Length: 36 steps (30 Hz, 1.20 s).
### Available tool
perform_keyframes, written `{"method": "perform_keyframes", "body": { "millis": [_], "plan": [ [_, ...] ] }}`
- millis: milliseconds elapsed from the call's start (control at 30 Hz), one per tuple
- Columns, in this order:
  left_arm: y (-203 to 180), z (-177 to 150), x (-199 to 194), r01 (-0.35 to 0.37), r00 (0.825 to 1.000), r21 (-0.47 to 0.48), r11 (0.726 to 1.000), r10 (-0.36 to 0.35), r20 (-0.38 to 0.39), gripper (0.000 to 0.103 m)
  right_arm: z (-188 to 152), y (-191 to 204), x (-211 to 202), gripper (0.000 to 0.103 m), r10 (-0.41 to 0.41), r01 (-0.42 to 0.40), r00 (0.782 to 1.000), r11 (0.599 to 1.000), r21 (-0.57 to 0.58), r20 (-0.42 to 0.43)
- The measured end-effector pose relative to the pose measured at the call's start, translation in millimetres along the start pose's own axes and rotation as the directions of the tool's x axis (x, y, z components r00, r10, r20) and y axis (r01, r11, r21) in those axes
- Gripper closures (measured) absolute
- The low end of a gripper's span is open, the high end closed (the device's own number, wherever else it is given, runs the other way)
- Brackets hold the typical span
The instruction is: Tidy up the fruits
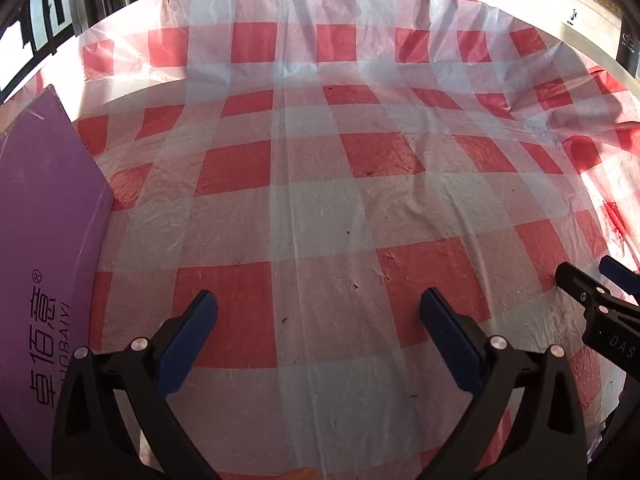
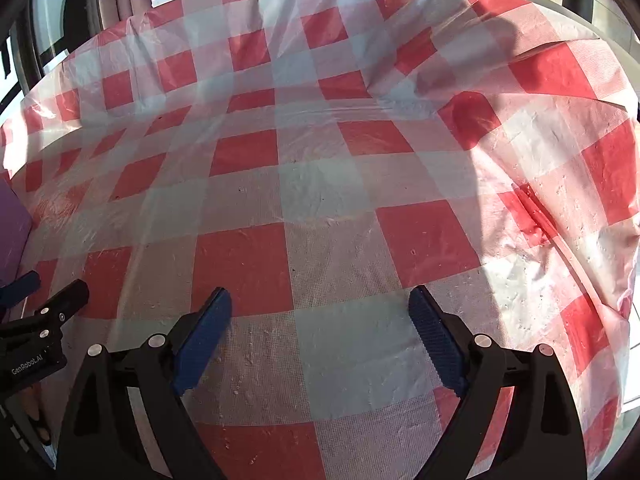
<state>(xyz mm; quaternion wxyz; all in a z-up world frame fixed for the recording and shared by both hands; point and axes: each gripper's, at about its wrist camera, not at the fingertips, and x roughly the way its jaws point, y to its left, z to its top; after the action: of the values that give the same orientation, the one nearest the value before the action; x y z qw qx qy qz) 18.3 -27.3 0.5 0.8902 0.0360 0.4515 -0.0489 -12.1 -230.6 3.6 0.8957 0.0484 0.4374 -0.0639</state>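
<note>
Left wrist view shows your left tongs [image 1: 318, 306] and right tongs [image 2: 320, 304] spread empty over the checked counter [image 1: 320, 160], no fruit visible to grasp.

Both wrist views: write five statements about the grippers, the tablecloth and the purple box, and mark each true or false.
1. The left gripper is open with nothing between its fingers. True.
2. The right gripper is shut on a fruit. False: it is open and holds nothing.
3. The tablecloth is blue and white striped. False: it is red and white checked, under a clear plastic sheet.
4. The purple box lies at the left edge of the left wrist view. True.
5. Several fruits lie on the cloth ahead of the grippers. False: the cloth ahead shows no fruit in either view.
</note>
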Motion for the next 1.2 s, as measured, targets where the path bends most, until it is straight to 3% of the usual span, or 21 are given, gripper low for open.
{"method": "perform_keyframes", "body": {
  "millis": [1200],
  "plan": [
    [1.3, 1.1, 0.2, 0.003, 1.000, 0.000, 1.000, -0.003, -0.002, 0.001, -1.0, -0.7, -1.8, 0.016, 0.002, -0.002, 1.000, 1.000, 0.000, -0.001]
  ]
}}
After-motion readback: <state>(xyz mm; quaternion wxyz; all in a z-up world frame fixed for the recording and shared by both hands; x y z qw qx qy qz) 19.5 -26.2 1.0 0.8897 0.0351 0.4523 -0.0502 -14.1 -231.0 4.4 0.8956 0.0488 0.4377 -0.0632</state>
